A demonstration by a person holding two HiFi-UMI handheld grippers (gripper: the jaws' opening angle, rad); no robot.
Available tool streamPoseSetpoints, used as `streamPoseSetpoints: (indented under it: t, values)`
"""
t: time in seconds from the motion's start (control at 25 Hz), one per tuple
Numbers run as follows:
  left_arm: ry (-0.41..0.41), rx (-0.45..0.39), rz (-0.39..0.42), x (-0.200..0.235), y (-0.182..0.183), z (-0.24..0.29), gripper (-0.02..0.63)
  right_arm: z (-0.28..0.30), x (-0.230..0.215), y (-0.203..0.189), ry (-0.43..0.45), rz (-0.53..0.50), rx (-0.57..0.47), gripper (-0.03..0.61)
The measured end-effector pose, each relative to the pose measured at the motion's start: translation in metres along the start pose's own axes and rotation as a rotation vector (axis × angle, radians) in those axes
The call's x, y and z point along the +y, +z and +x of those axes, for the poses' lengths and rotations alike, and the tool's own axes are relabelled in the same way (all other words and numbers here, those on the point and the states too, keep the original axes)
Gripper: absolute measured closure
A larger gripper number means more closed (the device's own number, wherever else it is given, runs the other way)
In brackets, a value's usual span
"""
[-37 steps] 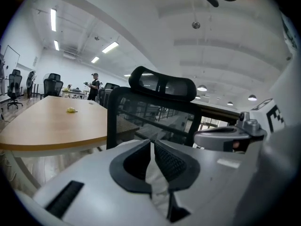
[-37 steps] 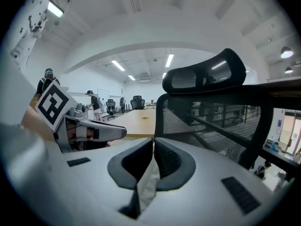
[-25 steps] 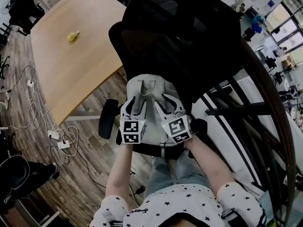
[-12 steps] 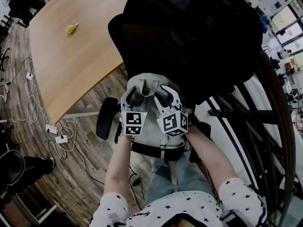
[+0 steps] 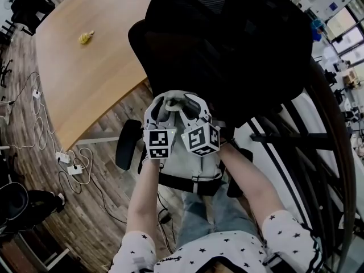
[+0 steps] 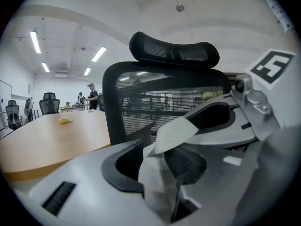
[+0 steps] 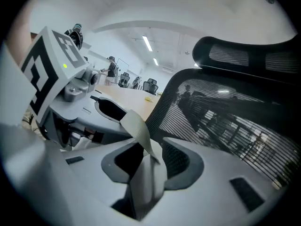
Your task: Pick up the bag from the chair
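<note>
A pale grey bag (image 5: pixel 185 166) sits on the seat of a black mesh office chair (image 5: pixel 227 50). Both grippers are side by side at the bag's top. My left gripper (image 5: pixel 162 103) has the bag's top strap (image 6: pixel 175 130) running between its fingers. Its jaws have just been closing, and the pads do not visibly press the strap. My right gripper (image 5: pixel 186 101) also has a fold of the strap (image 7: pixel 137 128) between its fingers. Its jaws have narrowed only slightly, and the fold stands loose. The bag's lower part is hidden behind the marker cubes.
A wooden table (image 5: pixel 85 73) with a small yellow object (image 5: pixel 86 37) stands left of the chair. Cables and power strips (image 5: pixel 68 164) lie on the wood floor. A black-framed rack (image 5: pixel 296 135) runs along the right. The chair's mesh back (image 6: pixel 155 98) rises just beyond the bag.
Both grippers have moved forward over the bag to its top strap and drawn closer together. The right one has rolled, so its marker cube now faces differently.
</note>
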State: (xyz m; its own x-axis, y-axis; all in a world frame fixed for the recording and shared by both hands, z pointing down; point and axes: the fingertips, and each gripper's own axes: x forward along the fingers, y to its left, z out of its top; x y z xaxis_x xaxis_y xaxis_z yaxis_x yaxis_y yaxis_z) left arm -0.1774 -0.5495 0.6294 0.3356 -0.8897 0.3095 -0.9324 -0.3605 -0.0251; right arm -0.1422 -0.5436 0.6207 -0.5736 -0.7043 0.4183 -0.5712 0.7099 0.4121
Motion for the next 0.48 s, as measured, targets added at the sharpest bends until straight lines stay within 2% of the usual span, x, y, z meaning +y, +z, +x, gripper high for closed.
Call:
streamPoseSetpoints:
  t: [0.2,0.36,0.48]
  values:
    - [0.009,-0.035,0.019,-0.002,0.019,-0.006,0.534,-0.004,-0.004,0.013,-0.005,0.064,-0.031,0.569]
    - [0.018,-0.06,0.016,-0.005,0.03,-0.021,0.583,-0.021,0.001,0.026,-0.009,0.149,-0.058,0.578]
    - [0.023,-0.091,0.003,-0.01,0.037,-0.039,0.591,-0.04,0.006,0.036,-0.033,0.195,-0.083,0.58]
